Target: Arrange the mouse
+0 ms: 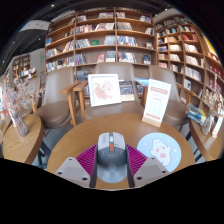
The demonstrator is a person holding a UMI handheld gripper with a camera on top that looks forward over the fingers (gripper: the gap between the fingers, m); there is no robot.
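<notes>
A grey computer mouse [111, 153] with an orange scroll wheel sits between my gripper's [111, 168] two fingers, above a round wooden table [75, 142]. The magenta pads [88, 158] press against both of its sides, so the fingers are shut on it. A round light-blue mouse mat [160, 150] with a cartoon print lies on the table just right of the fingers.
A standing picture card [104, 89] and a leaning sign board [156, 102] stand at the table's far side. A wooden chair [77, 100] is behind the table. Tall bookshelves [110, 40] fill the background. Another table [20, 135] stands at the left.
</notes>
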